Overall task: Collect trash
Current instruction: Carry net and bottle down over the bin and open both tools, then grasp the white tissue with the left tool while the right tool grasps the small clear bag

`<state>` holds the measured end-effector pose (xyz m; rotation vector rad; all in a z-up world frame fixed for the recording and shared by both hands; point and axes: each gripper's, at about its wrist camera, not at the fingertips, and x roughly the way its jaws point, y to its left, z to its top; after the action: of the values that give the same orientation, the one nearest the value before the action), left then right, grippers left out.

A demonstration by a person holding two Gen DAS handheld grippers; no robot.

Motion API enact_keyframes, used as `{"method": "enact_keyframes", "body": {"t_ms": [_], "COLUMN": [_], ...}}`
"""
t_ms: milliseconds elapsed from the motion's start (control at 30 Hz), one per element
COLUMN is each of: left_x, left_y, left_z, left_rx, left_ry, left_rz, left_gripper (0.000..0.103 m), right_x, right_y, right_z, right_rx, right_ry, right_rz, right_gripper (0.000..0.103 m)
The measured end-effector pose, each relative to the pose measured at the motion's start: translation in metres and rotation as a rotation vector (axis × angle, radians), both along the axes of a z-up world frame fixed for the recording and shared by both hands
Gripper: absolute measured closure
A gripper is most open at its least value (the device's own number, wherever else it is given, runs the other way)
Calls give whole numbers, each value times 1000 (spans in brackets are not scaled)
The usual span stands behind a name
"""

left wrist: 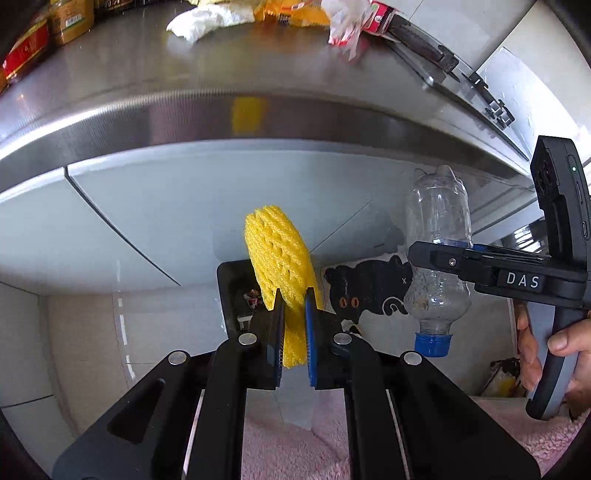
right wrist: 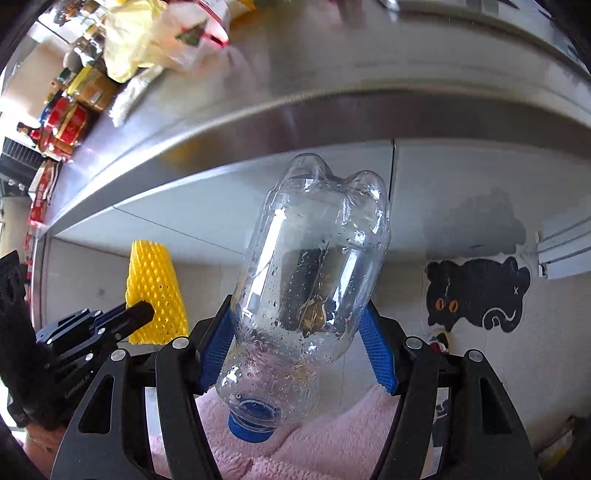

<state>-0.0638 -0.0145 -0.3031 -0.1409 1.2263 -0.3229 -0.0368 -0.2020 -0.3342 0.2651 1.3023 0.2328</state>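
My left gripper point(left wrist: 294, 299) is shut on a yellow foam fruit net point(left wrist: 277, 258) and holds it in the air below the steel counter edge. The net also shows in the right wrist view point(right wrist: 153, 291). My right gripper point(right wrist: 297, 317) is shut on a clear plastic bottle point(right wrist: 314, 266) with a blue cap point(right wrist: 251, 428), held cap down. In the left wrist view the bottle point(left wrist: 437, 258) hangs in the right gripper point(left wrist: 436, 254) to the right of the net. More trash lies on the counter: a white crumpled tissue point(left wrist: 207, 20), yellow wrappers point(left wrist: 291, 14) and a clear plastic bag point(left wrist: 349, 26).
The steel counter point(left wrist: 184, 81) runs overhead with its front edge close above both grippers. Jars and red packets point(left wrist: 48, 29) stand at its back left. A black bin point(left wrist: 236, 291) sits below the net. A black cat sticker point(right wrist: 476, 295) is on the wall. Pink fleece point(right wrist: 332, 443) lies below.
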Motion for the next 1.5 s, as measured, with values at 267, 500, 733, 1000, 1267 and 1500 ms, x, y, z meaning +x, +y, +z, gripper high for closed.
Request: {"method": "enact_keyframes", "body": {"t_ms": [267,500,733,1000,1267,1500], "left_x": [11,15,22,23,27,24], "left_y": [-9,-13,-18,-14,-9,-3], "left_z": [-92,-153,-181,-182,-172,-147], "left_rx": [5,32,8,26,23,27], "left_ry": [91,177,241,252,238,210], "left_rz": [3,9,16,28,28,25], "left_gripper": [95,95,94,67,32,25], "right_x": [8,19,28,35,38,33], "right_y": [16,24,35,27,18,3], "right_z": [-89,-146,-163,-168,-154,-125], "right_rx": [-23,-37,-62,-28,-4,36], "right_ry": [25,147,176,233,228,209], "right_rz": [-46,-100,-103,-139,-169,-187], "right_gripper": [37,37,37,31,28,27]}}
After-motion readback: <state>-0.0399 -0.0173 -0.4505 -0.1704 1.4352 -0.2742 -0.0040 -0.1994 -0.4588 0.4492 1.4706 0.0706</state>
